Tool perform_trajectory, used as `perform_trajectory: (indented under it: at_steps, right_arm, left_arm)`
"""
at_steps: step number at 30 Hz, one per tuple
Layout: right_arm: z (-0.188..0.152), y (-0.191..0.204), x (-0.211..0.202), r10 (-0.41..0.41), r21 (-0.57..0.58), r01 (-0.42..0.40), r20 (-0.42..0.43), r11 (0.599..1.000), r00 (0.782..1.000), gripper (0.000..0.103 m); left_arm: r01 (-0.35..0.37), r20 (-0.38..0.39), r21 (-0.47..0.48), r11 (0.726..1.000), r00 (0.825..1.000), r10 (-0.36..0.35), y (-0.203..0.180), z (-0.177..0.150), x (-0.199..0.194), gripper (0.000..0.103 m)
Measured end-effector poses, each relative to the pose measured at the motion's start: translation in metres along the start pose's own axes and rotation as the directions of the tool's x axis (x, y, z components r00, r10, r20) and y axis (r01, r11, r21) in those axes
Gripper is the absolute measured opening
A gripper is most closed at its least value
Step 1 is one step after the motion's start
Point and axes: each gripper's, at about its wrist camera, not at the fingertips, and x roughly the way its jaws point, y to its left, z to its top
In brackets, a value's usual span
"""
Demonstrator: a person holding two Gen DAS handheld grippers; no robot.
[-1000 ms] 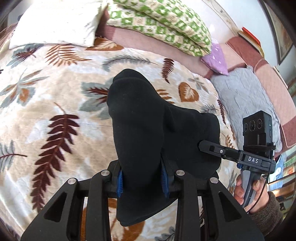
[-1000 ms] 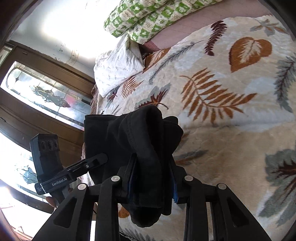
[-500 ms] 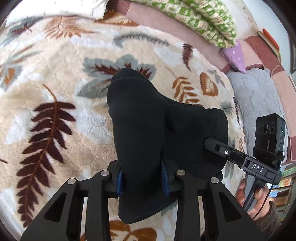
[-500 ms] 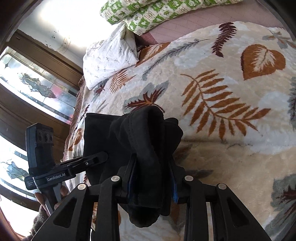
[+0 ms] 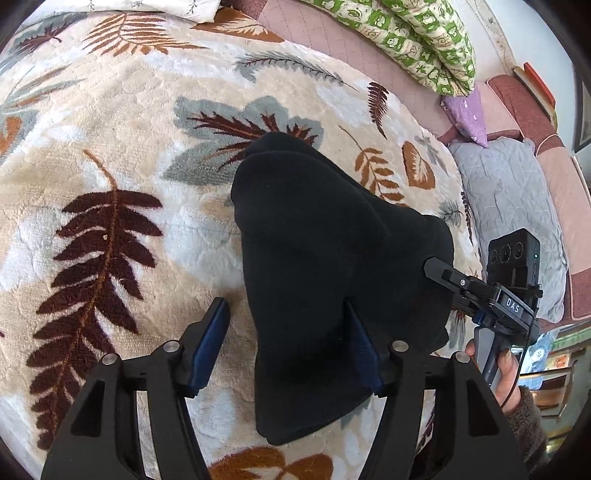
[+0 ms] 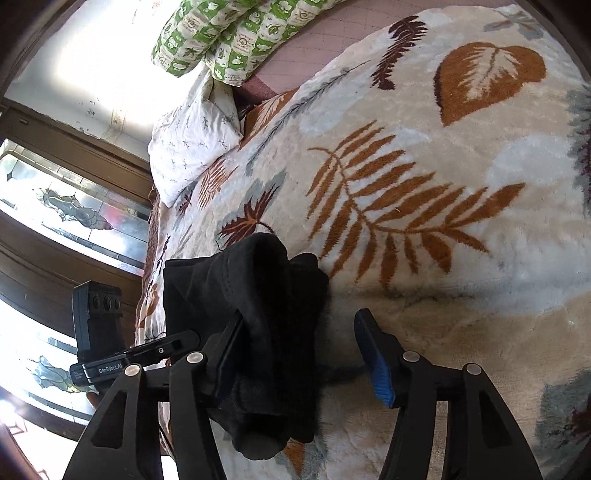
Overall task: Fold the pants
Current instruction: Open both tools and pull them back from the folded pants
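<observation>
The black pants [image 5: 325, 258] lie bunched in a folded heap on the leaf-patterned blanket [image 5: 110, 155]. My left gripper [image 5: 286, 314] is open, its jaws wide apart; the cloth rests against the right finger and the left finger stands free. My right gripper [image 6: 299, 328] is open too; the pants [image 6: 258, 302] drape against its left finger and its right finger is clear. The right gripper also shows in the left wrist view [image 5: 443, 273] at the pants' right edge. The left gripper shows in the right wrist view [image 6: 177, 341].
A green patterned quilt [image 5: 406, 33], a white pillow [image 6: 192, 144] and a purple pillow [image 5: 465, 114] lie at the head of the bed. A grey quilted mat [image 5: 513, 206] lies to the right. Windows [image 6: 55, 206] are at the left.
Both grippers have opened and let go of the pants. The pants have come down onto the blanket.
</observation>
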Motion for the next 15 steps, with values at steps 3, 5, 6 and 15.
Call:
perform_trajectory:
  at_steps: [3,5,6,15]
  right_arm:
    - [-0.001,0.002,-0.002,0.015,0.028,-0.015,0.000,0.999,1.000,0.061]
    - [-0.003,0.011,-0.012,0.029,0.007,-0.029,0.021,1.000,0.999,0.062]
    - [-0.005,0.015,-0.021,0.038,-0.006,-0.038,0.039,0.999,0.999,0.062]
    - [-0.046,0.042,-0.059,0.021,-0.099,-0.015,0.058,0.995,0.998,0.061]
  left_arm:
    - [-0.008,0.026,0.018,1.000,1.000,0.008,-0.003,-0.006,-0.018,0.063]
    - [-0.012,0.044,0.035,0.999,0.999,0.010,-0.005,-0.010,-0.030,0.063]
    - [-0.012,0.049,0.044,0.999,0.999,0.009,-0.007,-0.012,-0.037,0.063]
    - [-0.042,0.049,0.194,0.980,0.998,0.033,-0.069,0.009,-0.044,0.063]
